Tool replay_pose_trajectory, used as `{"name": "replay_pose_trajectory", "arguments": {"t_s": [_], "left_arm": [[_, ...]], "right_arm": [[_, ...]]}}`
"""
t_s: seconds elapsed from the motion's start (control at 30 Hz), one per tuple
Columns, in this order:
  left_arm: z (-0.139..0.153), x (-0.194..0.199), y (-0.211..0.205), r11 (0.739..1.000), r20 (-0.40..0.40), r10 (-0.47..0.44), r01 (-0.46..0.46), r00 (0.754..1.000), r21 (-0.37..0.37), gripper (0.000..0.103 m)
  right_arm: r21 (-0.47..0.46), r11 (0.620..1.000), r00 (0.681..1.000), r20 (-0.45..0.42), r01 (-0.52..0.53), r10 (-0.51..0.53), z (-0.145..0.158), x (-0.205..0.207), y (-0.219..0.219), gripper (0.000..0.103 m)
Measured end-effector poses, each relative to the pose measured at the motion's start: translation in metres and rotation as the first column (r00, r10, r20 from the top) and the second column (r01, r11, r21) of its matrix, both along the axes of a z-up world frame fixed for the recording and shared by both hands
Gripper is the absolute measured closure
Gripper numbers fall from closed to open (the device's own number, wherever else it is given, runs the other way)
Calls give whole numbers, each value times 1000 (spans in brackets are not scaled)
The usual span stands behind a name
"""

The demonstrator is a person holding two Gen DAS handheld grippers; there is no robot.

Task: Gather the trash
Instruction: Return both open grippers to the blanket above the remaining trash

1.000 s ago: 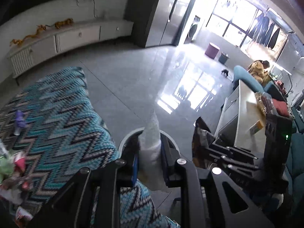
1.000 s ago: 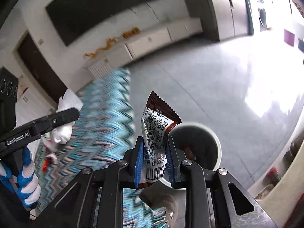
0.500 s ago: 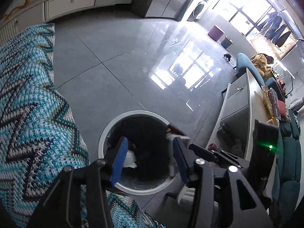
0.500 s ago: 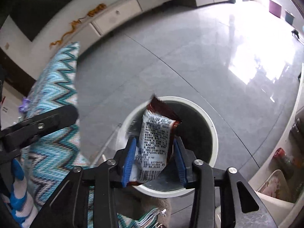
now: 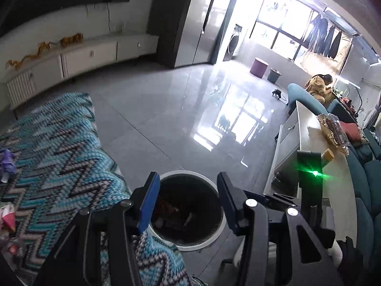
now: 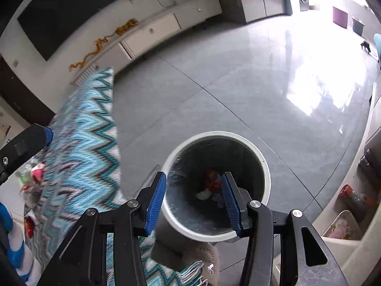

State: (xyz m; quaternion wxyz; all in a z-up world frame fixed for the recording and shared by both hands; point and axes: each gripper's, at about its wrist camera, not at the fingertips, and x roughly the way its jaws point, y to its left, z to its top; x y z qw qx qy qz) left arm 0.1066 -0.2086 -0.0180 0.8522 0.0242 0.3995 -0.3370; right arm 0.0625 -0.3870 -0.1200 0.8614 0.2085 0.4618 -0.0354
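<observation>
Snack wrapper gone from the right gripper since half a second ago — its blue-padded fingers now stand wide and empty above the trash bin. Left gripper has tilted up off the bin; more of the room shows, fingers spread wide, nothing between them.

Bin: white rim, dark inside, standing on grey glossy floor tile just beside the edge of a teal zigzag knit cloth. At the bottom lie dropped trash pieces — red, white, crumpled. More wrappers remain on the cloth, well apart from the bin.

Room: long white low cabinet along the far wall, bright window glare on the floor, teal sofa on the right side.
</observation>
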Motion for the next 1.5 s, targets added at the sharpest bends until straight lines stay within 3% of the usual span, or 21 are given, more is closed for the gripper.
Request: {"name": "replay_pose_trajectory", "arguments": {"t_s": [0.33,0.47,0.67,1.07,1.37,1.5], "left_arm": [[59,-59,57,998,158,61,-62,986,-3,55],[80,-83,103,987,254,154,-159,955,3,55],[92,-102,168,957,328,274,-291,904,2,55],[95,-126,260,889,401,425,-457,812,-16,55],[93,-125,282,843,438,478,-537,761,14,54],[91,-122,282,831,445,491,-555,749,18,47]], "right_arm": [[-51,997,987,152,-50,58,85,-43,44,55],[-83,994,976,204,-64,80,117,-60,63,55],[-121,986,962,235,-111,137,146,-70,95,55],[-177,948,916,261,-264,304,173,-69,168,55],[-183,921,884,267,-344,383,173,-62,195,54],[-180,921,880,279,-344,384,170,-61,198,46]]}}
